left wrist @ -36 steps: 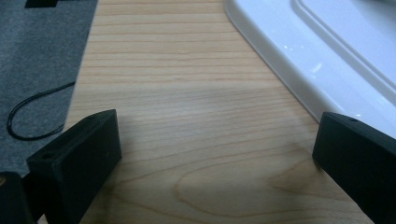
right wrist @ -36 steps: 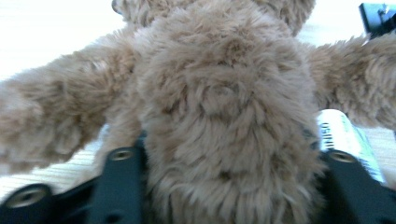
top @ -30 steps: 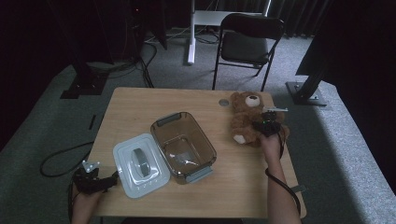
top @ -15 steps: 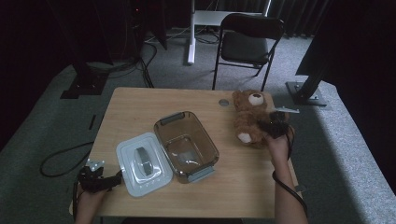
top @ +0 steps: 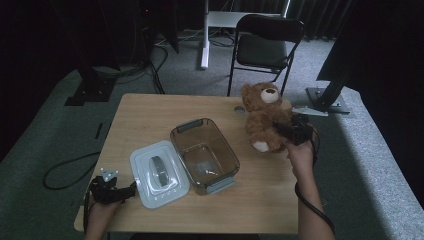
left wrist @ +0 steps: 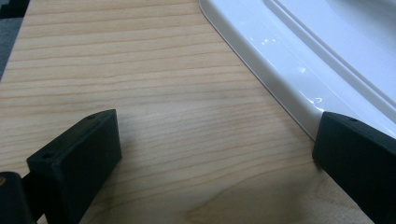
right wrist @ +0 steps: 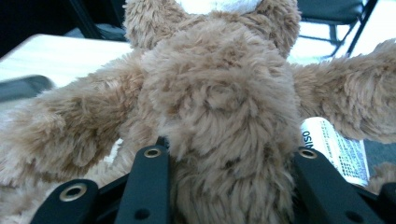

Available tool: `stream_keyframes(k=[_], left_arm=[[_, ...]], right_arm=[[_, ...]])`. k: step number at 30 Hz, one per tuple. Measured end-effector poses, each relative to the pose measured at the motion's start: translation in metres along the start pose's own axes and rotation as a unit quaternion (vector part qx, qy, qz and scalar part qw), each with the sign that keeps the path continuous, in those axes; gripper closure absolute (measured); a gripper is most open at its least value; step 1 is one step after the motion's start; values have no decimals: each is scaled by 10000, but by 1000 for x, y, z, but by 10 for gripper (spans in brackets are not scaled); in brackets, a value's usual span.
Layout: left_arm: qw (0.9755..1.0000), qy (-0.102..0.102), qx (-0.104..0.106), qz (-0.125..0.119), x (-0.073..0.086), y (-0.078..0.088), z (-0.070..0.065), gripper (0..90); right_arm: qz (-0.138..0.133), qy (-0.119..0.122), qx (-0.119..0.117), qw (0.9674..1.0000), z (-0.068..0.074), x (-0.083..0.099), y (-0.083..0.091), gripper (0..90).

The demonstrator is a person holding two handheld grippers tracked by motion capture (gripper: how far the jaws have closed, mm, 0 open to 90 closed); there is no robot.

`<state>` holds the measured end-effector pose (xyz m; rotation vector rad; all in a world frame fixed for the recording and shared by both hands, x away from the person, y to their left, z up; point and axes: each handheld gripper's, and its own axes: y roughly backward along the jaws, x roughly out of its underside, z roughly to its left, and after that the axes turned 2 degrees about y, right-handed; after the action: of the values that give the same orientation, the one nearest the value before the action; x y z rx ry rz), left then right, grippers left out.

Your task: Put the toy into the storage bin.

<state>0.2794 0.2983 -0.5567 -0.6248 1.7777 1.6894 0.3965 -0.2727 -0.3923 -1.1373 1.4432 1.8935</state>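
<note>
Raised since the earlier frame: teddy bear (top: 262, 117), formerly lying flat at the table's (top: 150, 115) far right, now upright off the wood, body clamped between the jaws of the right gripper (top: 292, 132), which closed a little further in the past second. Risk: soft plush may slip or sag from the grip on its way toward the open clear container (top: 202, 154) at centre. Left gripper (top: 120, 192) rests low at the near left, jaws spread and empty, one touching the white lid's (top: 157, 172) edge; right forearm reaches in from the near right.

One teddy bear (top: 262, 117); one clear container (top: 204, 154); one white lid (top: 159, 173) beside the container; one folding chair (top: 265, 47) beyond it.
</note>
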Motion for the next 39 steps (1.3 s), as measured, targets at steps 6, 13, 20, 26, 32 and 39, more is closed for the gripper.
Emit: stream_keyframes(k=[6, 13, 20, 26, 32, 39], left_arm=[[10000, -14, 4, -1, -1, -1, -2, 18], [10000, -48, 35, 2, -2, -2, -3, 18], [10000, -73, 64, 3, -2, -2, -2, 17], [10000, -74, 63, 4, -2, -2, -2, 17], [10000, -72, 64, 1, -2, -2, -2, 18], [10000, -68, 59, 1, -2, -2, -2, 17]], right_arm=[[-147, 154, -177, 9996, 24, -16, 15, 645], [-347, 469, -504, 9970, 60, -29, 29, 644], [-414, 736, -1004, 9914, 98, -33, 31, 644], [-290, 844, -1333, 9871, 128, -30, 19, 643], [-154, 874, -1659, 9821, 154, -23, 8, 641], [65, 973, -1708, 9805, 177, -5, -6, 640]])
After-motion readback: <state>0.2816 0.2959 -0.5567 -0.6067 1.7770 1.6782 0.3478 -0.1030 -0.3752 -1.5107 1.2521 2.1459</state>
